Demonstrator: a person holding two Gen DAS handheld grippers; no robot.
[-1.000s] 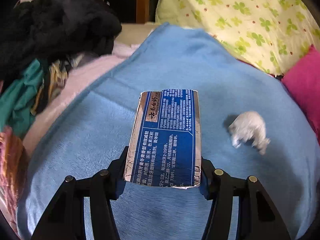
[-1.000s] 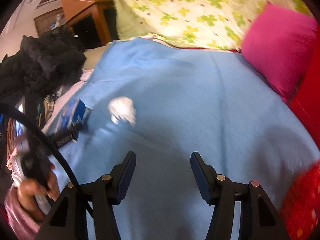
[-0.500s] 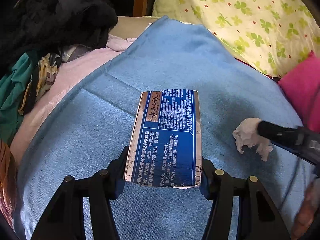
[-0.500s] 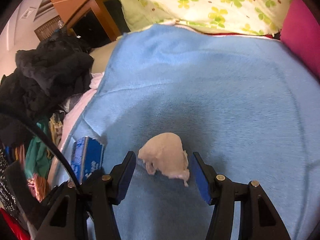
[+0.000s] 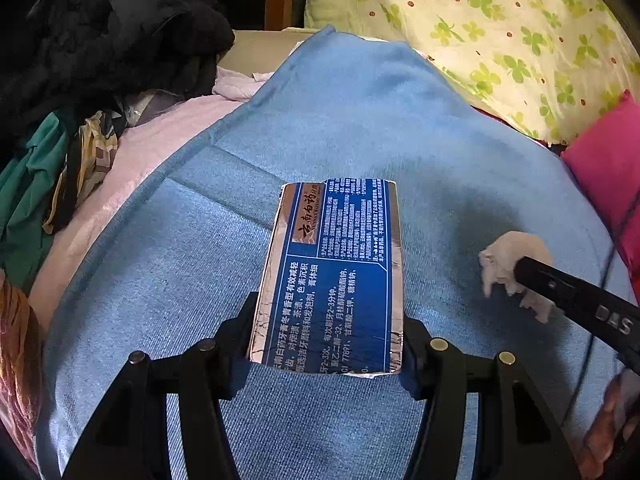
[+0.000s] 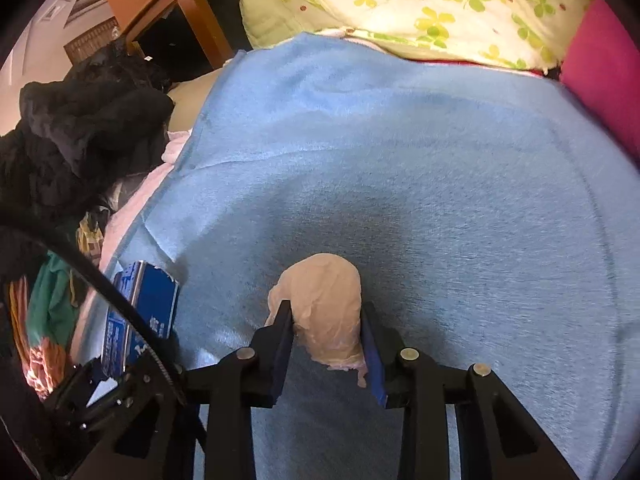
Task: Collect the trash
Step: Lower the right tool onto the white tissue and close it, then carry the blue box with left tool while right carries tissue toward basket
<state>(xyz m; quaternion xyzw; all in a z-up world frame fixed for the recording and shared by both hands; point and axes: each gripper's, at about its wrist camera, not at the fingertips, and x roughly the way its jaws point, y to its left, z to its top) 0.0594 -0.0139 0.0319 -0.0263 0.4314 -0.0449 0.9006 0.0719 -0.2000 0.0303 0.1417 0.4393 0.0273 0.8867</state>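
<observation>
- On the blue blanket (image 6: pixel 440 184), your right gripper (image 6: pixel 326 344) is clamped on the tissue wad (image 6: pixel 324 312).
- Your left gripper (image 5: pixel 326 344) grips the blue box (image 5: pixel 332 280), held above the blanket.
- Dark clothes (image 5: pixel 100 40) lie left; a pink cushion (image 5: pixel 608 168) sits right.

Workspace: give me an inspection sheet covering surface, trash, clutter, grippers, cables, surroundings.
Surface: blue blanket spread over a bed.
Job's things: blue toothpaste box; crumpled white tissue.
Clutter: dark clothes pile and colourful garments at the blanket's left edge.
Grippers: left gripper shut on the box; right gripper shut on the tissue.
Cables: black cable crossing the right wrist view's lower left.
Surroundings: clover-print quilt, pink pillow, wooden furniture.
</observation>
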